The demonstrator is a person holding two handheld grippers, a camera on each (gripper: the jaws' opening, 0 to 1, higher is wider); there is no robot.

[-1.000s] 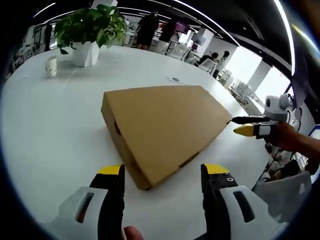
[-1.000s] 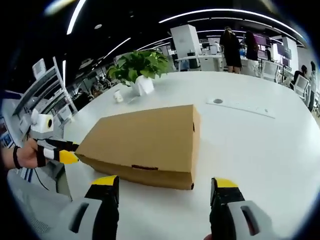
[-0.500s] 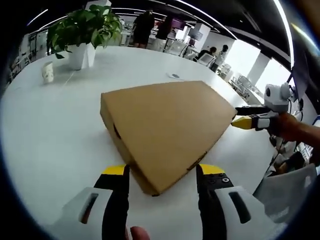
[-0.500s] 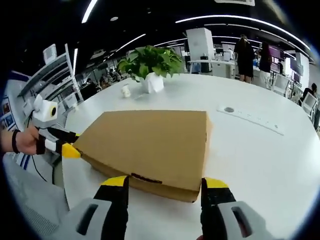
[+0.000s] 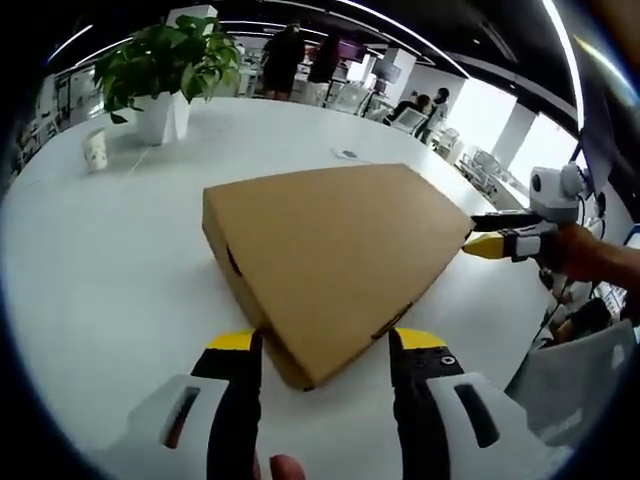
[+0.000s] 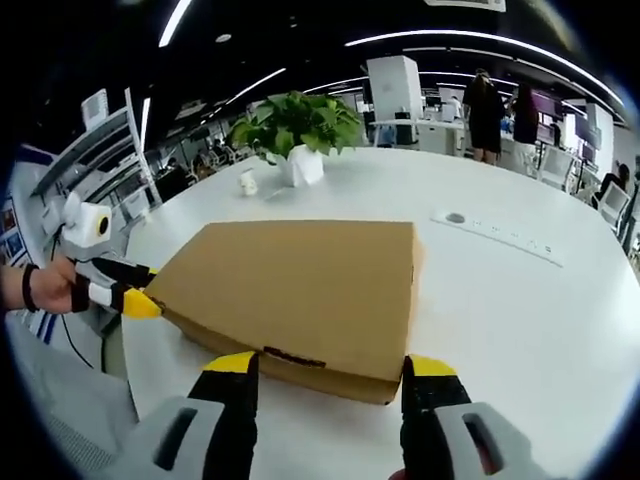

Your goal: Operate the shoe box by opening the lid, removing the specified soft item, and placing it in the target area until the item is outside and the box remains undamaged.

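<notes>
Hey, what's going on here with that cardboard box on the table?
A person holds a tool in each hand at a closed cardboard box lying on a white table. The left tool is open, its jaws on either side of one box corner. The right tool is open at another corner. The lid is not lifted yet, and nothing has been taken out.

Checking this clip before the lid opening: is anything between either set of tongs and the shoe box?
Nothing visible. The closed shoe box lies alone on the white table. The left tongs straddle one near corner, open; the right tongs straddle another edge, open. The potted plant and paper cup stand far behind the box.
</notes>
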